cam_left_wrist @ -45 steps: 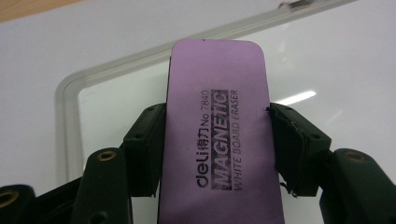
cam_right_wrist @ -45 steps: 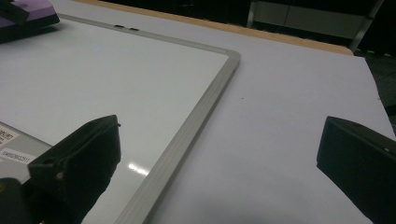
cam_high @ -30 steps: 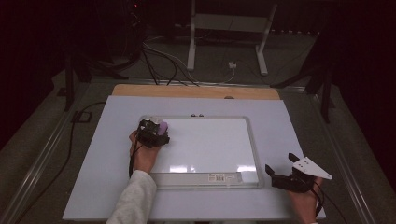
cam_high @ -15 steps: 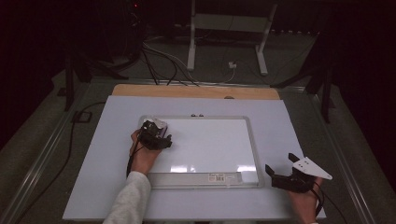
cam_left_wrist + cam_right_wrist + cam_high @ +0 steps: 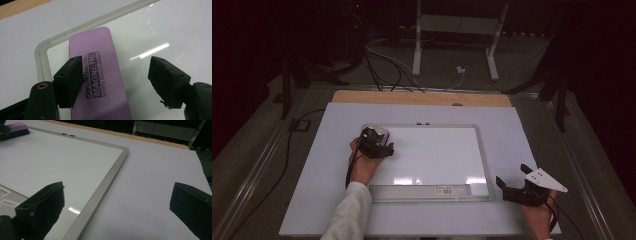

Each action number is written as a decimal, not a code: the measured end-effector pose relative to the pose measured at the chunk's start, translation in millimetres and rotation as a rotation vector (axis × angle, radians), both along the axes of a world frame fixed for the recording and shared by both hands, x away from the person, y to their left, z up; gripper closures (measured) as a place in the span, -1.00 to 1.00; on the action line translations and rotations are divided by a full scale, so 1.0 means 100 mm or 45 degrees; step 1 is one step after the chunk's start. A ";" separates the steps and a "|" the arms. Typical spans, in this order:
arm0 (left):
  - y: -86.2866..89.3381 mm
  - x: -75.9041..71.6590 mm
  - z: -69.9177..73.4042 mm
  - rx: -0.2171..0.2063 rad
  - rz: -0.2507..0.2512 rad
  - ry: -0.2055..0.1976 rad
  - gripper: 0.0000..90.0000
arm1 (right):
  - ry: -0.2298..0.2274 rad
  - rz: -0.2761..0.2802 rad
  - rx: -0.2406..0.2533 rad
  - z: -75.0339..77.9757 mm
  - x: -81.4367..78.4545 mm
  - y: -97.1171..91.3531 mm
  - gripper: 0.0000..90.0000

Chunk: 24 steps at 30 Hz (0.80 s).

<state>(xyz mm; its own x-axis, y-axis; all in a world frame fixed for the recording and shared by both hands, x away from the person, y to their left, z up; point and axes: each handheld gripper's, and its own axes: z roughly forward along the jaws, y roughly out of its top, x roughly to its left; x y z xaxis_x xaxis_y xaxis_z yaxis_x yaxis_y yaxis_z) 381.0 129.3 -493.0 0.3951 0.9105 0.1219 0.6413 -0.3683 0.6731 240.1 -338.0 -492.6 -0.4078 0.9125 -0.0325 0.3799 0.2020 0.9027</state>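
Your left gripper (image 5: 117,85) hangs half open, holding nothing, over the purple magnetic eraser (image 5: 100,80), which lies flat in the whiteboard's (image 5: 432,155) far-left corner beside the frame. The board's right side lies bare.

1. On the purple eraser (image 5: 100,75), lying at a corner of the whiteboard (image 5: 160,30), I read "deli" followed by "No 7840", as best I can make out the digits.
2. Beside that on the eraser, in a dark box, I read "MAGNETIC".
3. Next line on it: "WHITE BOARD ERASER".
4. The sticker (image 5: 445,190) on the whiteboard's near edge carries print too small for me to read.
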 end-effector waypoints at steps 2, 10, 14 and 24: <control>0.02 0.01 0.00 -0.006 0.012 -0.005 -0.37 | 0.000 0.001 0.000 0.00 0.00 0.00 -1.00; 0.13 0.03 0.01 0.002 0.062 0.002 -0.35 | 0.000 0.003 -0.005 0.00 0.00 0.00 -1.00; 0.17 0.00 0.03 0.023 0.070 -0.019 -0.08 | 0.002 0.002 -0.004 -0.01 0.01 0.00 -1.00; 0.23 0.04 0.00 0.024 0.105 0.036 -0.10 | 0.000 -0.001 -0.004 0.00 0.00 0.00 -1.00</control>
